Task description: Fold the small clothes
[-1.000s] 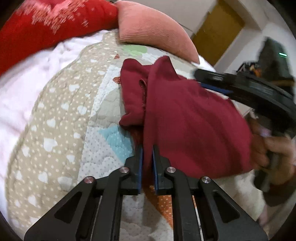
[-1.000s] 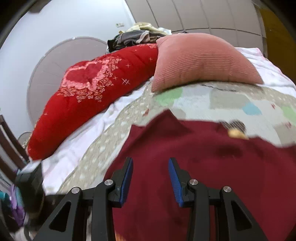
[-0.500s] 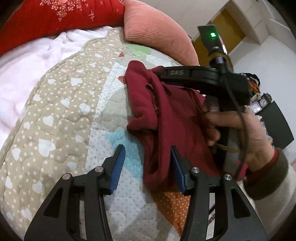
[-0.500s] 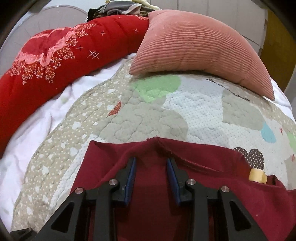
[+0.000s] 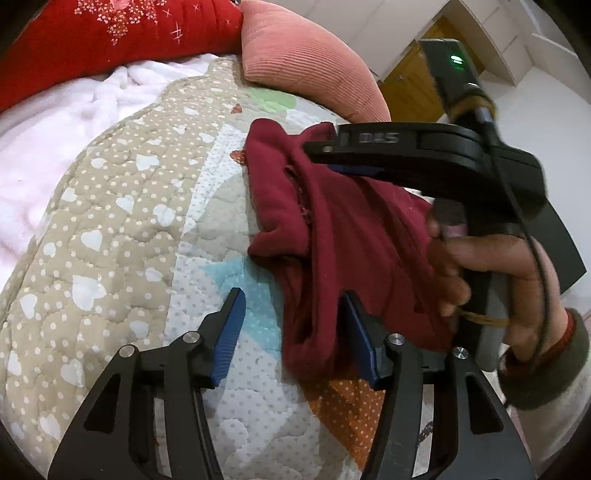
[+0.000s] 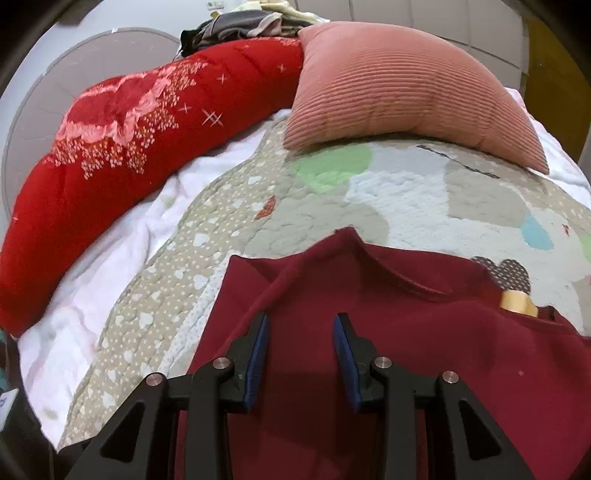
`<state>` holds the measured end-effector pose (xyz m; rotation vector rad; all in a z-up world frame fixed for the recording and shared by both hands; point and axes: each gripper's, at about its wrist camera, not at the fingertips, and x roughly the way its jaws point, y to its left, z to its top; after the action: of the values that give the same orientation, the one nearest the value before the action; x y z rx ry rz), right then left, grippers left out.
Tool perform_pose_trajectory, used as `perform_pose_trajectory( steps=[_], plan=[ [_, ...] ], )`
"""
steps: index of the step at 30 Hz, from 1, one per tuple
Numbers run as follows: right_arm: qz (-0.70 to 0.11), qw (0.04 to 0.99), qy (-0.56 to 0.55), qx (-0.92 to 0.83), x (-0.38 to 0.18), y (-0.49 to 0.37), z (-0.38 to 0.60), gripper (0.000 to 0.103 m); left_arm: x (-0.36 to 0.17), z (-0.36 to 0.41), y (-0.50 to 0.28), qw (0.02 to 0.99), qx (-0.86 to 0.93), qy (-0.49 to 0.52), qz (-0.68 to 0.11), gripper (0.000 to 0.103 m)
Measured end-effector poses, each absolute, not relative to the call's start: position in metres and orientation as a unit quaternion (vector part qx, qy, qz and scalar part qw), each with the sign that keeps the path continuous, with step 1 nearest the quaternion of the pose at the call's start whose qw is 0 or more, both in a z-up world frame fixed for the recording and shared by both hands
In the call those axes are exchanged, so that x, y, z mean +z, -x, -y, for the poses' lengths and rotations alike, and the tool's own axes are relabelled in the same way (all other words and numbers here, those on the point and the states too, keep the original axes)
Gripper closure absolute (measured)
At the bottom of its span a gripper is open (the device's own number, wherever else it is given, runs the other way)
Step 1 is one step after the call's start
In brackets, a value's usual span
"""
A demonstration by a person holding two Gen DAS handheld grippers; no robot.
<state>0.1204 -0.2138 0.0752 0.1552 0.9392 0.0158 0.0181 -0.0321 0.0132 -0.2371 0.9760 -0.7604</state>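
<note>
A dark red garment (image 5: 343,229) lies bunched and partly folded on the patchwork quilt (image 5: 122,221). My left gripper (image 5: 293,325) is open at the garment's near edge, its right finger against the cloth. My right gripper (image 6: 300,345) is open and hovers over the flat part of the garment (image 6: 388,350). The right gripper also shows in the left wrist view (image 5: 354,162), held by a hand above the garment's far side. A small yellow tag (image 6: 517,302) sits at the garment's far right edge.
A pink ribbed cushion (image 6: 406,85) and a long red quilted pillow (image 6: 122,147) lie at the head of the bed. White fleece bedding (image 5: 55,122) runs along the quilt's left side. A pile of clothes (image 6: 243,26) sits behind the pillow.
My left gripper has let go of the garment's edge and opened wide. My right gripper moved over the garment, narrowed, then opened wider again.
</note>
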Motion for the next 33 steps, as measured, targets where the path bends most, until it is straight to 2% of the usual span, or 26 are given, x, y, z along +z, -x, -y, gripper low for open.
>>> perform_pose_trajectory(
  steps=[9,13,15,17,20,22,24,28,29,30,31,32,33],
  plan=[
    [-0.466,0.883,-0.051,0.004,0.067,-0.136,0.208,0.068,0.013,0.032,-0.019,0.807,-0.358,0.113,-0.455,0.048],
    [-0.464,0.881,-0.096,0.013,0.077,-0.126,0.220,0.068,0.014,0.034,-0.015,0.808,-0.364,0.114,-0.450,0.043],
    [-0.460,0.879,-0.123,0.024,0.082,-0.118,0.224,0.063,0.015,0.034,-0.013,0.806,-0.370,0.119,-0.446,0.039],
    [-0.457,0.878,-0.141,0.037,0.086,-0.113,0.225,0.050,0.016,0.034,-0.012,0.804,-0.376,0.124,-0.443,0.035],
    [-0.462,0.873,-0.148,0.054,0.088,-0.112,0.216,0.038,0.016,0.034,-0.010,0.804,-0.377,0.123,-0.443,0.035],
    [-0.472,0.869,-0.139,0.063,0.086,-0.118,0.206,0.036,0.016,0.034,-0.011,0.803,-0.378,0.126,-0.444,0.035],
    [-0.492,0.861,-0.115,0.063,0.079,-0.129,0.191,0.035,0.016,0.033,-0.011,0.801,-0.379,0.130,-0.444,0.035],
    [-0.517,0.855,-0.016,0.046,0.064,-0.148,0.155,0.019,0.015,0.032,-0.014,0.802,-0.377,0.127,-0.444,0.035],
    [-0.522,0.852,0.012,0.044,0.060,-0.150,0.150,0.018,0.015,0.032,-0.014,0.803,-0.377,0.126,-0.444,0.035],
    [-0.522,0.851,0.032,0.042,0.057,-0.151,0.145,0.018,0.016,0.032,-0.014,0.804,-0.376,0.124,-0.444,0.035],
    [-0.515,0.854,0.058,0.042,0.055,-0.149,0.141,0.023,0.015,0.033,-0.013,0.805,-0.375,0.123,-0.444,0.034],
    [-0.510,0.857,0.066,0.039,0.055,-0.146,0.142,0.045,0.016,0.034,-0.013,0.805,-0.374,0.121,-0.444,0.033],
    [-0.499,0.864,0.070,0.024,0.057,-0.143,0.148,0.057,0.016,0.035,-0.013,0.806,-0.373,0.120,-0.443,0.032]
  ],
)
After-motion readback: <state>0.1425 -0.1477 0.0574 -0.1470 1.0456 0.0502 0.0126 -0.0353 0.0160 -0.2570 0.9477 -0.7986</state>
